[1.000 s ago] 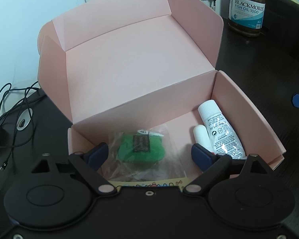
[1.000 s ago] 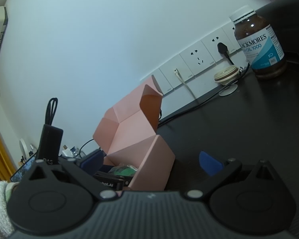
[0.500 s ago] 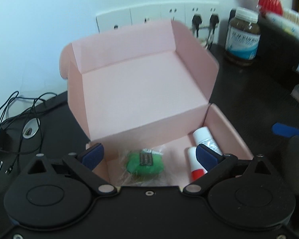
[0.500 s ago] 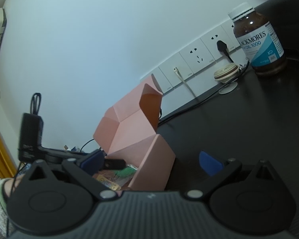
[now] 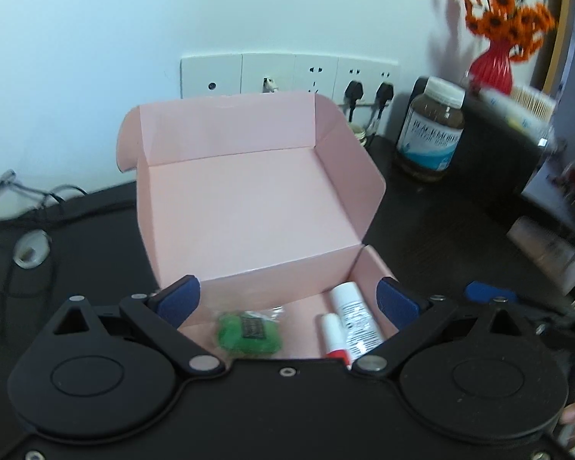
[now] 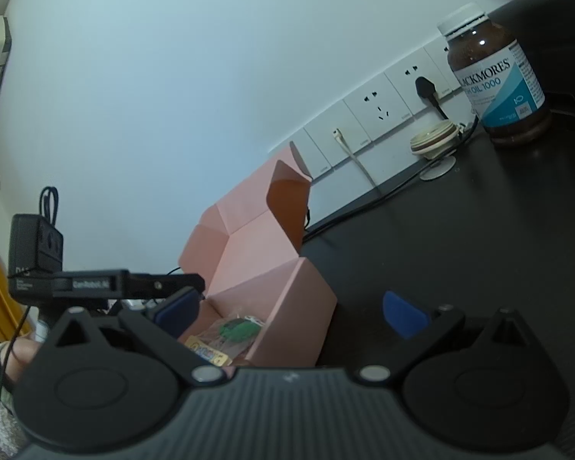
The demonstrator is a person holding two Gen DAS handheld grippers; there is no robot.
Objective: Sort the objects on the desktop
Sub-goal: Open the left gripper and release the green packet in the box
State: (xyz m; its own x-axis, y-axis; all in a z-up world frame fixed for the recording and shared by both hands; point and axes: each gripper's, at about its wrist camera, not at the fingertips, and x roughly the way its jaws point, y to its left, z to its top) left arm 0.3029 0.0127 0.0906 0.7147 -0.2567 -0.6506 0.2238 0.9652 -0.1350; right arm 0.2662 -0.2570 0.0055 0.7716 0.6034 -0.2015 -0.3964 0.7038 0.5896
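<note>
Left wrist view: my left claw (image 5: 289,303) gapes empty above the pink box (image 5: 249,199), green packet (image 5: 249,332) and tubes (image 5: 354,320) already below it, while the fish-oil bottle (image 5: 431,130) far right remains unsorted.

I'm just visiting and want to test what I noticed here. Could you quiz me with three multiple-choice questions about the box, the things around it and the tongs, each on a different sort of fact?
1. Where does the green item in its clear bag lie?
A. On the dark desk beside the box
B. On the floor of the pink box
C. On top of the brown bottle

2. What colour is the vase holding the orange flowers?
A. Red
B. White
C. Black

3. How do the left tongs stand?
A. Shut on the white tube
B. Shut on the bag
C. Open, with nothing between the pads

Answers:
1 B: the green item rests inside the pink box, left of the white tube.
2 A: the vase is red, behind the brown bottle.
3 C: the left tongs have blue pads set wide apart, gripping nothing.
</note>
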